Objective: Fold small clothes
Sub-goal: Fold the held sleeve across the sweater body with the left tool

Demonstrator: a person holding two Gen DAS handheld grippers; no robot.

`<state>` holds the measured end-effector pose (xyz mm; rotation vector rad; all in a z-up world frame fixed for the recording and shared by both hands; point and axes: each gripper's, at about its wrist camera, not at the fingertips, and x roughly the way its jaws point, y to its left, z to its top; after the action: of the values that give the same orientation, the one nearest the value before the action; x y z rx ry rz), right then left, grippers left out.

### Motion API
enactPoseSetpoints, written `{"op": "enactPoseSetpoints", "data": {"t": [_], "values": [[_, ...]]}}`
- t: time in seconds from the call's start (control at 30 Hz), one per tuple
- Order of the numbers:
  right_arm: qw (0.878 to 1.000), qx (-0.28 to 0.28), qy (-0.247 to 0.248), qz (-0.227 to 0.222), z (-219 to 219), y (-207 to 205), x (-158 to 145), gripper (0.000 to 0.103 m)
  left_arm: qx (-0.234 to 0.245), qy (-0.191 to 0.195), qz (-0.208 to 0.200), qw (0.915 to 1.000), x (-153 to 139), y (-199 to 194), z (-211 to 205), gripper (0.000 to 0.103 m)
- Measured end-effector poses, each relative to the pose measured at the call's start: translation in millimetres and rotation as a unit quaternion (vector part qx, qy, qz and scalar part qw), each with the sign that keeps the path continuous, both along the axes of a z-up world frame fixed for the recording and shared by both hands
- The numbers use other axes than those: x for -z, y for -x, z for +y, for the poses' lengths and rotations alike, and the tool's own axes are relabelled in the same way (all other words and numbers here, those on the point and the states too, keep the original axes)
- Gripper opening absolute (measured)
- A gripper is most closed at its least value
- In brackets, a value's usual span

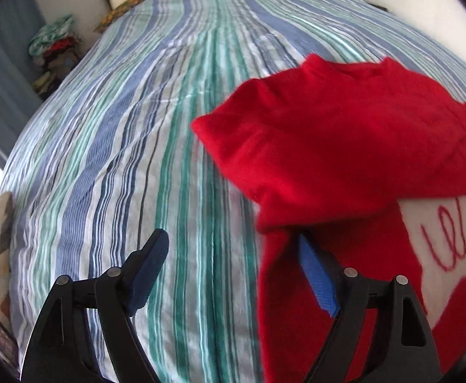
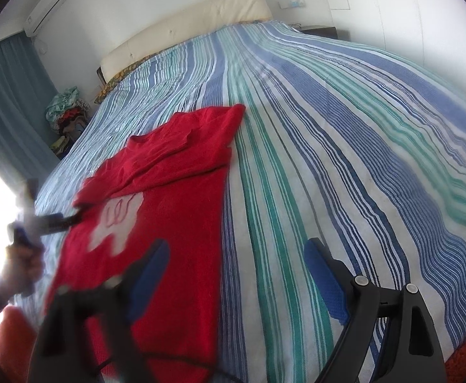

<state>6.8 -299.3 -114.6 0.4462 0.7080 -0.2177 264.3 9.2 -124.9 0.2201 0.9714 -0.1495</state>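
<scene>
1. Far left of the right wrist view: a hand [image 2: 25, 263] is holding the left gripper [image 2: 73, 218] at the left edge of the red shirt [image 2: 169, 223], just below the folded-in sleeve. Blurred here; the jaws cannot be read from this view.
2. Upper left in both views: a pile of clothes [image 2: 66, 111] is sitting off the bed beside a blue curtain [image 2: 6, 102]. Judged as possible work still waiting; cannot tell.
3. Left wrist view, bottom: the left gripper [image 1: 233, 265] is standing partly open. Its left finger is over bare striped bedspread [image 1: 137, 127]; the right blue pad is lying against the shirt's edge, its tip hidden under the overhanging sleeve fold. No cloth is pinched between the pads, so the jaws are released.
4. Centre-left of the right wrist view: the shirt is lying flat on the bedspread, collar toward the headboard [image 2: 185, 28], white print [image 2: 114, 223] facing up. Both sleeves appear to be folded inward across the chest, the left one covering the top of the print.
5. Bottom of the right wrist view: the right gripper [image 2: 236, 258] is hovering wide open and empty, left finger over the shirt's lower part, right finger over bedspread.
6. Progress, as judged: sleeves in, body still at full length. Side folds and the hem-to-collar fold appear to be remaining.
</scene>
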Motion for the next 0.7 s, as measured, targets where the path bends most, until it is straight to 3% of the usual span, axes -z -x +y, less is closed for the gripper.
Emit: {"op": "enactPoseSetpoints", "data": {"t": [0.03,0.07,0.1,0.2,0.3,0.4,0.47,0.5,0.53,0.6,0.7], "values": [[1.000,-0.002,0.005,0.001,2,0,0,0.086,-0.017,0.022,0.009,0.9996,4,-6,7,0.008],[1.000,-0.004,0.010,0.001,4,0,-1,0.086,-0.029,0.062,0.035,0.9971,10,-9,17,0.006],[1.000,-0.005,0.014,0.000,5,0,-2,0.086,-0.042,0.069,0.030,0.9963,12,-4,23,0.005],[1.000,-0.006,0.019,-0.003,6,2,-3,0.086,-0.046,0.027,0.010,0.9985,17,14,25,0.002],[1.000,-0.010,0.015,0.001,6,0,0,0.086,-0.081,0.054,0.031,0.9948,25,16,48,0.005],[1.000,-0.017,0.013,0.004,8,-3,1,0.086,-0.074,0.062,0.039,0.9945,16,26,54,0.007],[1.000,-0.019,0.020,0.000,10,-2,-2,0.086,-0.075,0.045,0.038,0.9955,6,37,53,0.035],[1.000,-0.018,0.025,-0.003,11,-1,-4,0.086,-0.081,0.030,0.030,0.9958,-2,46,52,0.068],[0.999,-0.015,0.032,-0.005,12,0,-7,0.086,-0.087,0.017,0.016,0.9959,-10,54,52,0.089],[0.999,-0.005,0.046,-0.006,11,1,-11,0.086,-0.086,0.008,-0.011,0.9962,-28,73,51,0.094],[0.998,0.005,0.063,-0.004,11,3,-15,0.086,-0.078,0.008,-0.011,0.9969,-42,93,48,0.094]]}}
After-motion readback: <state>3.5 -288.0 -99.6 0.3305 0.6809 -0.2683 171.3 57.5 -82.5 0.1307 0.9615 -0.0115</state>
